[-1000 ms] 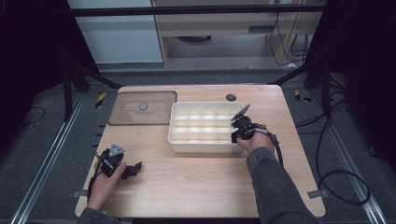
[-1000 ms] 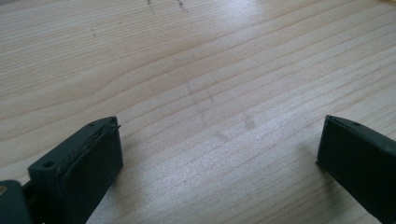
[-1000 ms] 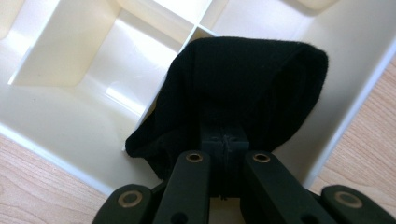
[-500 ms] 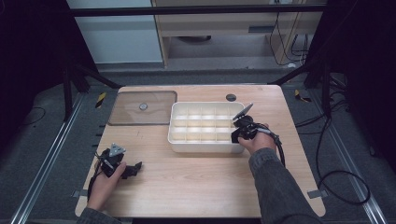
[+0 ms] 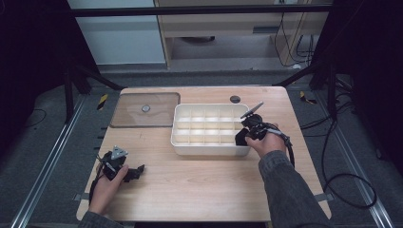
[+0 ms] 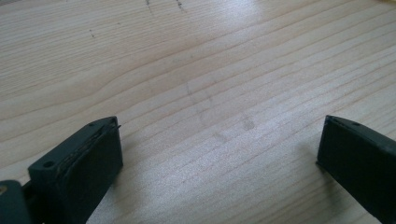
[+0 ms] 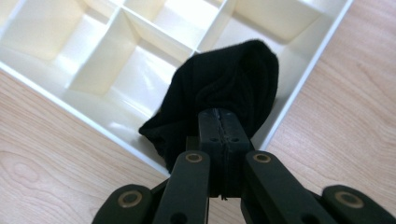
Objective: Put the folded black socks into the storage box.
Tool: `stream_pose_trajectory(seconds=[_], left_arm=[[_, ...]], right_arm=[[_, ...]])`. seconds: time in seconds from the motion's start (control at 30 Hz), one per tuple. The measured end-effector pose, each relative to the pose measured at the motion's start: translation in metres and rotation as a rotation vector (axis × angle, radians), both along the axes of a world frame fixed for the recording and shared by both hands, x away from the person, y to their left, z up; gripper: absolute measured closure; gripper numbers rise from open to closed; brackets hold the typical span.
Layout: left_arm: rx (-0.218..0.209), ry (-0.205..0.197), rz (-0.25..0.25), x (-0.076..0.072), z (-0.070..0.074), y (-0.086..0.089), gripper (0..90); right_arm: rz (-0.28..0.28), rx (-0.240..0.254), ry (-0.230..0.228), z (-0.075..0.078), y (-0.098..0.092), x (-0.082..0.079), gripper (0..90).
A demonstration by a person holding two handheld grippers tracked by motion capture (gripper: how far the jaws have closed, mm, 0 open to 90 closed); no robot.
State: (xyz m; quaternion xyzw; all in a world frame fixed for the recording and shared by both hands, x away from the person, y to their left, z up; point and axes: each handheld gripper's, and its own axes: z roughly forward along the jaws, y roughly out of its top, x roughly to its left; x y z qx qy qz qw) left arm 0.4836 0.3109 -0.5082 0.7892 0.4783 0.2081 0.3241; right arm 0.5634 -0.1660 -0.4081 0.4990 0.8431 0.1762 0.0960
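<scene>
Two tongs show in the high view: the left tongs (image 5: 135,171) rest low on the wooden worktop (image 5: 199,190) near its front left corner, held by the person's left hand (image 5: 105,183), while the right tongs (image 5: 241,137) sit at the front right corner of the white compartment tray (image 5: 209,151), gripped by the right hand (image 5: 267,142). A dark bundle hangs at their tip over the tray's edge. A clear brownish lid (image 5: 142,110) lies flat just left of the tray, and a small dark round spot (image 5: 235,99) sits behind it.

From the left gripper view, the left tongs (image 6: 219,154) stand wide apart over bare wood grain, nothing between them.

From the right gripper view, the right tongs (image 7: 219,123) are pressed together, clamped on a black cloth (image 7: 224,88) that bunches above the tray's (image 7: 322,51) corner compartment; whether the cloth touches the tray cannot be told.
</scene>
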Motion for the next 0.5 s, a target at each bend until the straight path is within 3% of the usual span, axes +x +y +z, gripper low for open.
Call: stream_pose_trajectory(seconds=[0.5], left_arm=[[-0.001, 0.0, -0.001, 0.0, 0.0, 0.0, 0.0]], right_arm=[[-0.037, 0.103, -0.119, 0.021, -0.019, -0.006, 90.0]])
